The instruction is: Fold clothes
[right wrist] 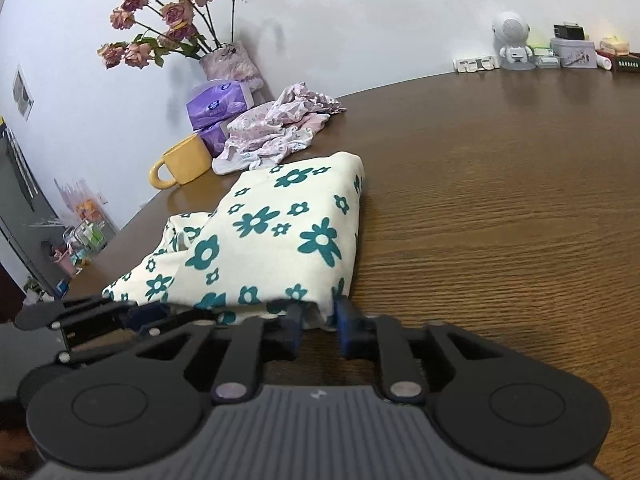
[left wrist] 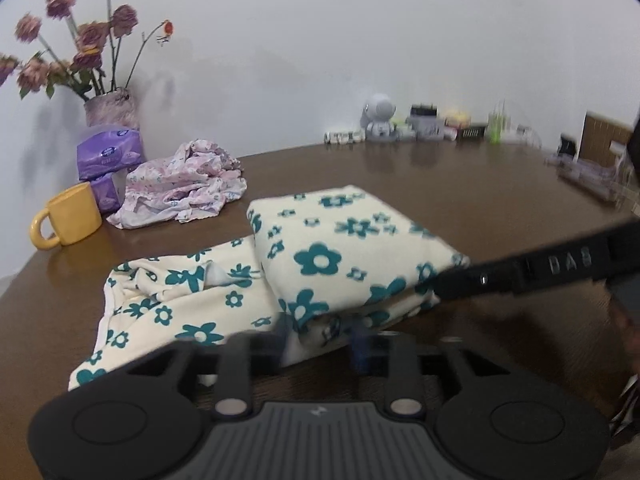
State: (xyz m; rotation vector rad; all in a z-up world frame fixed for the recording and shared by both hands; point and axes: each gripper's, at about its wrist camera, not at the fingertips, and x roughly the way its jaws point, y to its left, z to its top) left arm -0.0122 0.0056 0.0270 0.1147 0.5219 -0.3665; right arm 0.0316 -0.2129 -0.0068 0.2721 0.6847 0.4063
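The cream cloth point(left wrist: 320, 256) with teal flowers lies part-folded on the brown table point(left wrist: 460, 200), its folded half stacked over the flat half.

Left wrist view: left gripper point(left wrist: 320, 344) at the cloth's near edge, fingers set apart with cloth between them; blur hides whether they grip. The right gripper point(left wrist: 520, 270) reaches in from the side, its tip at the cloth's near corner. Only this view shows that.

Right wrist view: right gripper point(right wrist: 318, 320) pinches the cloth's point(right wrist: 280, 232) near corner between blue pads point(right wrist: 346, 320). The left gripper point(right wrist: 96, 316) shows beside the cloth's near edge.

Beyond the cloth: crumpled pink garment point(left wrist: 184, 184), yellow mug point(left wrist: 68, 216), purple tissue packs point(left wrist: 110, 152), vase of dried roses point(left wrist: 112, 110).
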